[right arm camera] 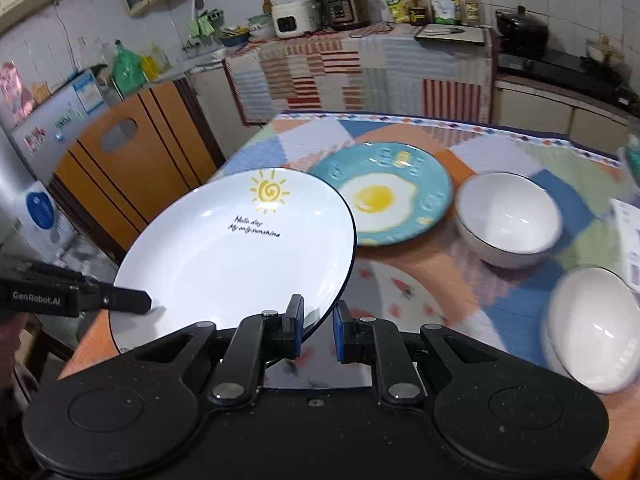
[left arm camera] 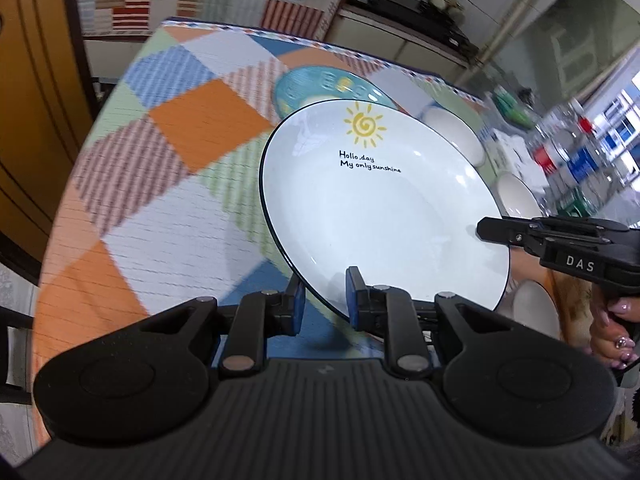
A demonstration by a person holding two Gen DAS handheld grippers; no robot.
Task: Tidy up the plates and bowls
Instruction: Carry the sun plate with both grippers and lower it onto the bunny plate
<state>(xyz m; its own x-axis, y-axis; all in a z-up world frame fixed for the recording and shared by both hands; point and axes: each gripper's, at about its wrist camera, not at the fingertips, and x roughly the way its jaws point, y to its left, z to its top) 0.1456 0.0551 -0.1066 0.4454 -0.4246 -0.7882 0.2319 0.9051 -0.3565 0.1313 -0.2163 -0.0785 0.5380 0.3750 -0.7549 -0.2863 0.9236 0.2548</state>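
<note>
My left tool (left arm camera: 322, 298) is clamped on the near rim of the sun plate (left arm camera: 384, 216), one blue pad above the rim and one under it. My right tool (right arm camera: 318, 330) pinches the same plate (right arm camera: 240, 248) at its opposite edge, jaws nearly closed on the thin rim. In the left view the right tool (left arm camera: 486, 229) reaches in from the right onto the plate's far side, with a hand (left arm camera: 612, 332) behind it. In the right view the left tool (right arm camera: 144, 304) comes in from the left the same way. The plate hangs tilted between both tools, clear of the desk (left arm camera: 120, 208).

Just under my right tool lies a white plate with red spots (right arm camera: 404, 292), flat on the desk. Right of that tool sit two white bowls: one close (right arm camera: 592, 336), one a little farther ahead (right arm camera: 508, 216).

Beyond the sun plate, ahead of both tools, an egg plate (right arm camera: 384, 200), teal with a fried egg, rests on the patchwork cloth.

Farther off, past the desk edge, a counter (right arm camera: 360, 60) holds cookers and bottles.
</note>
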